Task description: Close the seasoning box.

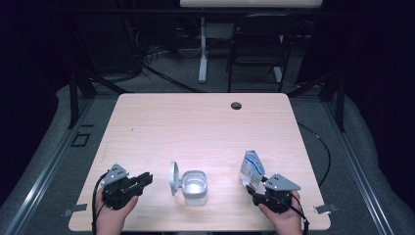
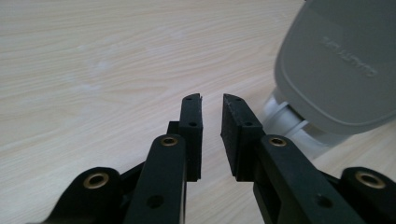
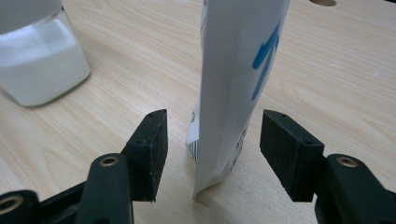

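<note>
The left claw (image 1: pixel 145 179) lies low over the wooden table (image 1: pixel 195 127), held in a hand (image 1: pixel 111 215) at the near left corner. Its jaws stand close together with only a narrow gap between the pads, and nothing is in that gap. Just off its tips, toward the middle of the table, sits a small clear jar (image 1: pixel 194 187) with its grey lid (image 1: pixel 173 178) flipped open and standing upright on the side nearest this claw. In the left gripper view the lid (image 2: pixel 343 60) rises just beyond and to the right of the jaw tips, apart from them.

The right claw (image 1: pixel 253 190) is held by the other hand (image 1: pixel 284 218) at the near right corner, and its jaws are spread wide. A white pouch with blue print (image 1: pixel 251 169) stands upright on the table just ahead of it. In the right gripper view the pouch (image 3: pixel 238 74) stands between the two pads, with clear space on both sides, so the pads do not press on it. The jar (image 3: pixel 39 60), holding something white, shows well off to the left of this claw. The pouch and the jar stand apart on the table, the jar between the two claws.
</note>
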A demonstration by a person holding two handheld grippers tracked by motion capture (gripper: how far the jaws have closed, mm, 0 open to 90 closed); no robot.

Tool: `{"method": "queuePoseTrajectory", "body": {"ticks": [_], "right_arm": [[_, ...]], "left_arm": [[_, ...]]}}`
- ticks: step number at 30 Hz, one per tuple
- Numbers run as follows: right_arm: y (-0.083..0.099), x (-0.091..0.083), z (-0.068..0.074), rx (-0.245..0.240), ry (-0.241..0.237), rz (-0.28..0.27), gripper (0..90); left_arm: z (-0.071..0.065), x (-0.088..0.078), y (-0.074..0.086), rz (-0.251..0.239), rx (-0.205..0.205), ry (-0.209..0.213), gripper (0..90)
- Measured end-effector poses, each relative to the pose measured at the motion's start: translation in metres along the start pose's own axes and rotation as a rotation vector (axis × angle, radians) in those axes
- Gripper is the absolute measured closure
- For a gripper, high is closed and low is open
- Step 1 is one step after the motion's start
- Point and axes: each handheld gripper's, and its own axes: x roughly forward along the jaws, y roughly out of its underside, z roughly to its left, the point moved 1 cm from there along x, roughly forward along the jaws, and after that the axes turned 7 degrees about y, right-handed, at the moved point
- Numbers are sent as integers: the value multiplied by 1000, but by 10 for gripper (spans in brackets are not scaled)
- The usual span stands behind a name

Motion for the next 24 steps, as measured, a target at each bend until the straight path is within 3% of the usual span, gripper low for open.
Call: {"method": "queuePoseTrajectory", "body": {"ticks": [10, 24], "right_arm": [[0, -1, 2, -10, 6, 4, 414], [-2, -2, 3, -6, -1, 1, 405]], "left_arm": [[-10, 4, -4, 13, 21, 37, 900], [-26, 4, -11, 0, 57, 81, 900]]}}
